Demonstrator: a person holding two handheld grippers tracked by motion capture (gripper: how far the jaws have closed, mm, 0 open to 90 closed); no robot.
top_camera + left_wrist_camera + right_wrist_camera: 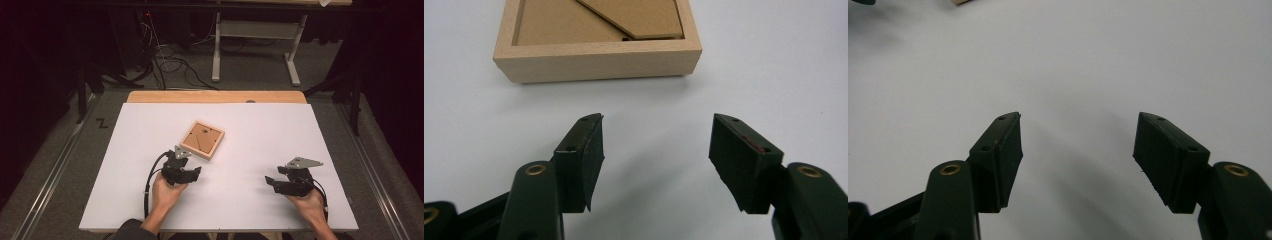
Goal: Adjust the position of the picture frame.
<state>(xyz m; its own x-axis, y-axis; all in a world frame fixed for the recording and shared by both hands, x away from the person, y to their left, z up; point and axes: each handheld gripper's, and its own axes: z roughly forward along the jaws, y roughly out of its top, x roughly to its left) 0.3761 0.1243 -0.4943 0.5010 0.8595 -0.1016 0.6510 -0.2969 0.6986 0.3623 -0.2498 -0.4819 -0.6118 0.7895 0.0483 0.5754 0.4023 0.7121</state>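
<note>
The shallow square pale-wood tray (596, 62), holding flat brown board pieces (634, 17), lies on the white table (260, 135) just ahead of the left gripper (656, 135), whose jaws gape empty, probably lined up to reach it. The right gripper (1078, 135) waits well apart, also wide and empty.

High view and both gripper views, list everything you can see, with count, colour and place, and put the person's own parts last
Wooden tray: one, pale wood rim, on the white board left of centre, just beyond the left gripper.
Flat pieces: brown, lying inside the tray; count hard to tell.
White board: one, covering the table top.
Table: one, wooden edge showing at the far side.
White frame: one, standing on the grey floor behind the table.
Cables: several, dark and light, on the floor at the back left.
Left gripper: one, black, jaws open and nothing between them, facing the tray.
Right gripper: one, black, jaws open over bare board.
Hands: two, at the near edge, each holding a gripper.
</note>
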